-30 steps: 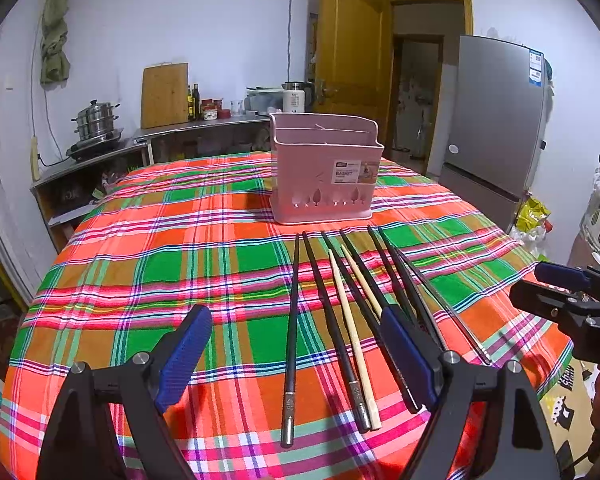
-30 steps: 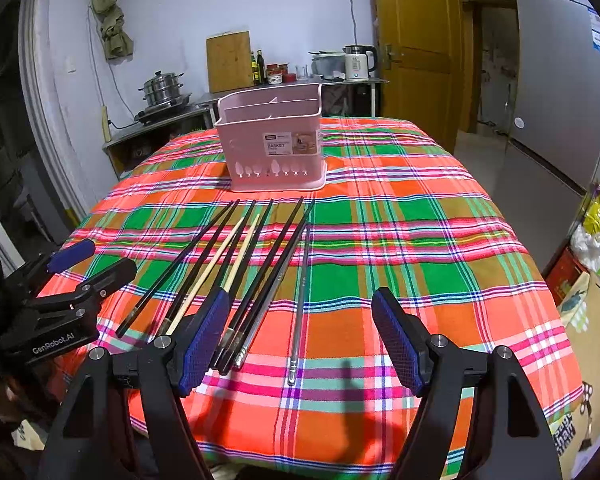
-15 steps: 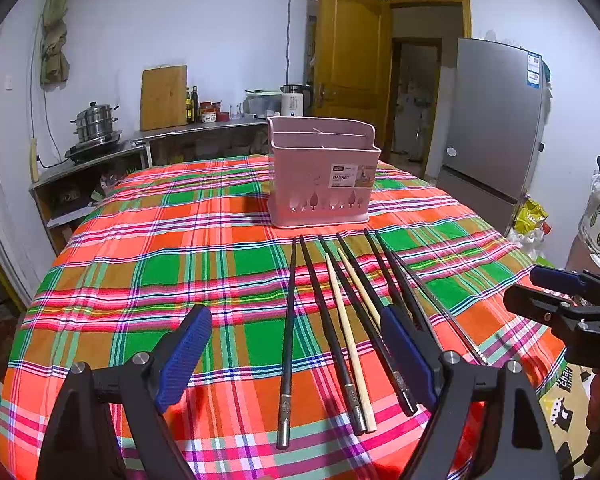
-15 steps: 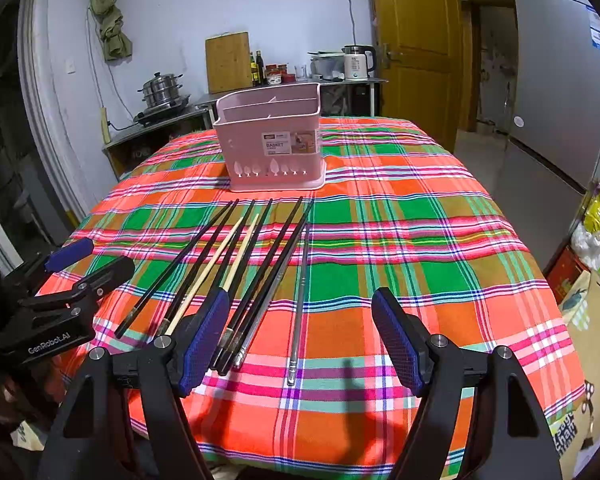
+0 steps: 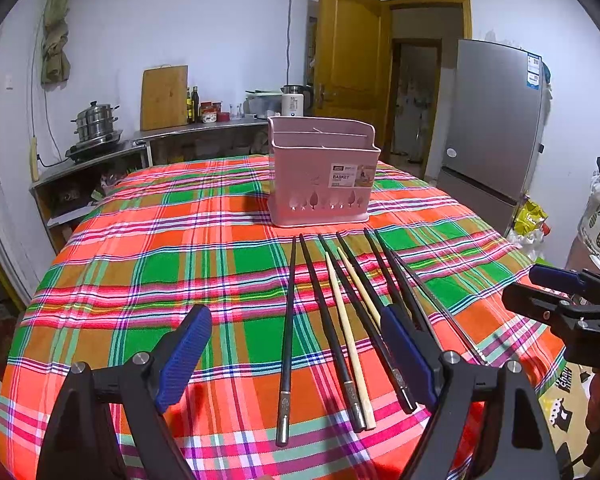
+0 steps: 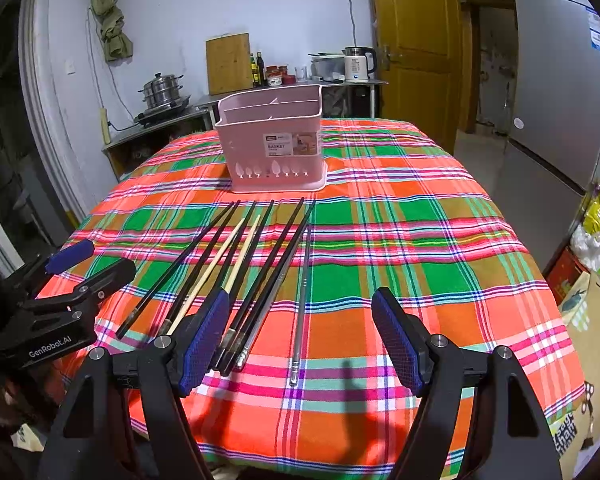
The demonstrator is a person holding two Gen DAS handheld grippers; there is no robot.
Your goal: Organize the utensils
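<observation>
Both grippers, left gripper (image 5: 296, 352) and right gripper (image 6: 300, 340), are hovering with fingers spread, gripping nothing; chopsticks (image 5: 340, 320) are lying on the desk (image 5: 140, 264), pink basket (image 5: 322, 176) at 12 o'clock.

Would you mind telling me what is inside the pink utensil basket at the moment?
From above the rim of the pink utensil basket, only inner dividers show, and nothing sticks out of it. Its walls hide the bottom. The chopsticks all lie on the tablecloth in front.
</observation>
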